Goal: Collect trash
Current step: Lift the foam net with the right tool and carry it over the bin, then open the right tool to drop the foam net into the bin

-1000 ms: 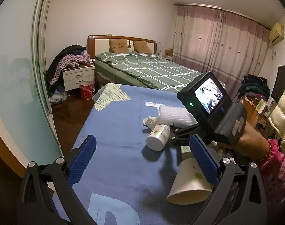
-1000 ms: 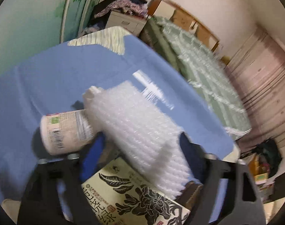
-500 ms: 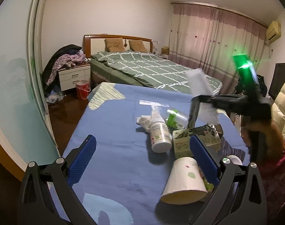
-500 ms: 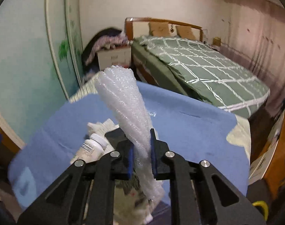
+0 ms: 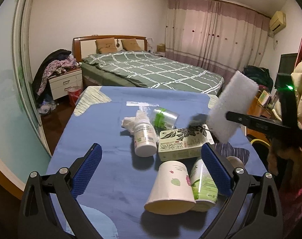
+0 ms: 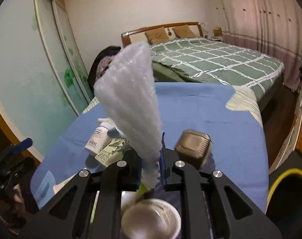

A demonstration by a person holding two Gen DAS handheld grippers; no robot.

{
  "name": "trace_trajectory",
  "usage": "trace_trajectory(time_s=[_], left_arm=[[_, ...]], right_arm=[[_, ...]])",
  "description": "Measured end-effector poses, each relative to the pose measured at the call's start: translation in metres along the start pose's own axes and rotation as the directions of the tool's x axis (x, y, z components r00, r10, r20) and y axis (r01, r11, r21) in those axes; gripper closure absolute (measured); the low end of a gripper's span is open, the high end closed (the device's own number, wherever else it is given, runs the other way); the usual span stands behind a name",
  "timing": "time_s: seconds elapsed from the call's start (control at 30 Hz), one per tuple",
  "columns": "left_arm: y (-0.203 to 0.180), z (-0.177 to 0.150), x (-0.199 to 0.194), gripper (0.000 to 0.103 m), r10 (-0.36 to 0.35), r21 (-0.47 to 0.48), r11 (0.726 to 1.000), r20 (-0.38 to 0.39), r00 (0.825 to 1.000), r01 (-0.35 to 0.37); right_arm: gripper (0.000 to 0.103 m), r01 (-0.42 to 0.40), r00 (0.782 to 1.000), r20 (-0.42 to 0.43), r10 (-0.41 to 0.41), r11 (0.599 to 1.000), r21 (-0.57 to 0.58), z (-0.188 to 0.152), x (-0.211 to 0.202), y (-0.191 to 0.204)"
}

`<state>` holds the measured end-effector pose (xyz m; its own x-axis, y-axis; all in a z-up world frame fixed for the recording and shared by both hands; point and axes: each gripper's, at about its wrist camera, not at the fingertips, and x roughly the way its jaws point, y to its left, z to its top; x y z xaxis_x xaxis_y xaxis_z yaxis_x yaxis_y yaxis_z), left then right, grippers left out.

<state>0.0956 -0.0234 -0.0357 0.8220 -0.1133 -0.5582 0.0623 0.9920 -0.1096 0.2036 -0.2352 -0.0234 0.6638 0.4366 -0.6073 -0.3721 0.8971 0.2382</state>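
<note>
Right gripper (image 6: 151, 171): jaws nearly closed, pinching the narrow lower end of the bubble wrap (image 6: 131, 99).
Left gripper (image 5: 151, 171): jaws wide apart, nothing between them, hovering over the desk (image 5: 103, 159).
Bubble wrap, place: lifted above the desk, fanning upward out of the jaws, clear of the other litter.
Bubble wrap, handling: looks very light, soft and springy; likely to flop or slip, so the bunched end seems the best hold.
Other trash: white pill bottle (image 5: 144, 137), paper cup (image 5: 170, 189), green bottle (image 5: 202, 183) and tea carton (image 5: 182, 143) lie close together on the desk.
Writing: carton shows large Chinese characters with leaf drawings; bottle labels too small to read.
</note>
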Motion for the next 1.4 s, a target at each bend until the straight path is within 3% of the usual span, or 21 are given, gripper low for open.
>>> trace_trajectory(time_s=[0.27,0.47,0.63,0.77,0.97,1.03,1.1,1.4], left_arm=[[-0.014,-0.003,0.002,0.005,-0.032,0.022,0.999,-0.012,0.999,0.032],[-0.03,-0.01,0.006,0.005,-0.061,0.051,0.997,-0.034,0.998,0.062],[-0.039,-0.015,0.009,0.005,-0.072,0.074,0.994,-0.05,0.996,0.076],[-0.04,-0.019,0.011,0.005,-0.067,0.075,0.995,-0.059,0.996,0.071],[-0.041,-0.023,0.021,0.005,-0.047,0.08,0.995,-0.087,0.995,0.054],[-0.04,-0.025,0.023,0.005,-0.045,0.082,0.995,-0.096,0.994,0.053],[-0.04,-0.026,0.025,0.005,-0.042,0.084,0.995,-0.102,0.994,0.051],[-0.03,-0.033,0.035,0.005,-0.006,0.088,0.996,-0.131,0.991,0.017]], right_arm=[[0.09,0.066,0.992,0.101,-0.08,0.989,0.131,-0.029,-0.056,-0.041],[0.09,0.206,0.965,0.107,-0.238,0.946,0.249,-0.057,-0.087,-0.091],[0.09,0.339,0.92,0.072,-0.386,0.873,0.35,-0.084,-0.106,-0.139],[0.09,0.452,0.866,0.014,-0.5,0.794,0.407,-0.103,-0.114,-0.178],[0.087,0.542,0.818,-0.091,-0.568,0.708,0.453,-0.126,-0.111,-0.225],[0.08,0.555,0.81,-0.114,-0.575,0.69,0.464,-0.132,-0.111,-0.233],[0.059,0.575,0.797,-0.133,-0.589,0.672,0.467,-0.133,-0.106,-0.237],[0.055,0.567,0.799,-0.118,-0.59,0.673,0.475,-0.129,-0.103,-0.23]])
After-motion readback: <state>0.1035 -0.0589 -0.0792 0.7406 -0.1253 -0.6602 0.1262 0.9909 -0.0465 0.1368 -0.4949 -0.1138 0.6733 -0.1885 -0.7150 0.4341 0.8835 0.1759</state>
